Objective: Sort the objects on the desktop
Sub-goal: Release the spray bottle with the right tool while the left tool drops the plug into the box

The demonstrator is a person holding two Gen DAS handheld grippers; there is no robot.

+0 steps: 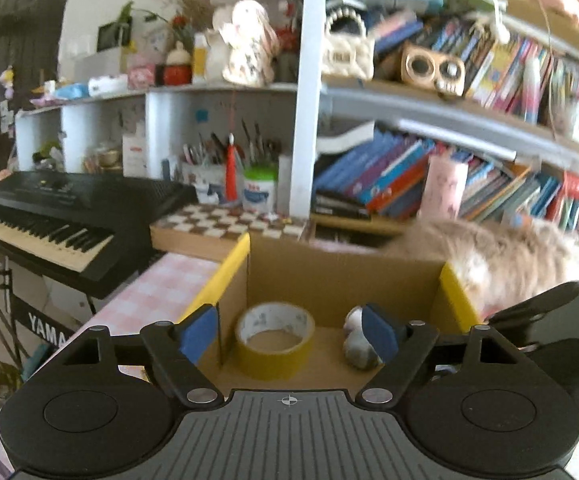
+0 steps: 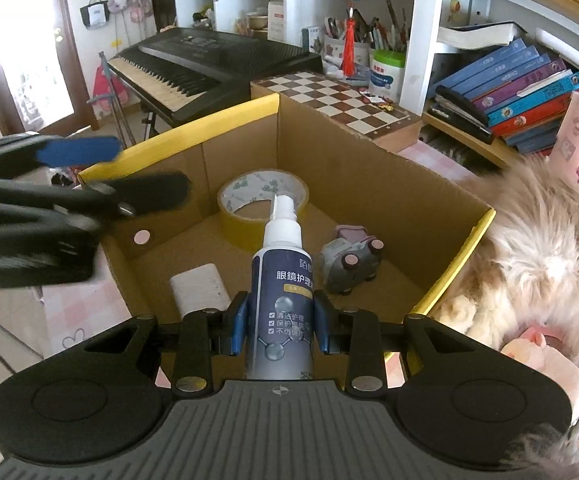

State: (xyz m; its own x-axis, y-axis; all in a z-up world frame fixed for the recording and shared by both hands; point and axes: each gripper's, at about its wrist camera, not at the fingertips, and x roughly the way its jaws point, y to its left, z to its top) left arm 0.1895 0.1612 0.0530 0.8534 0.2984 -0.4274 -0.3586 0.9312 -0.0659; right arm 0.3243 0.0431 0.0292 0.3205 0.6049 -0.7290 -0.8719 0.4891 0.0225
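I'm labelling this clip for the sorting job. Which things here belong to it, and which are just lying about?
Job:
spray bottle, held in the right gripper
cardboard box
tape roll
toy car
white block
left gripper, open

Lying about:
keyboard
chessboard
books

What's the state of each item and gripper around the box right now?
cardboard box: open-topped, upright.
tape roll: lying flat in the box.
toy car: on its side in the box.
white block: flat in the box.
spray bottle: clamped, cap on.
right gripper: shut on the bottle.
left gripper: open, empty.
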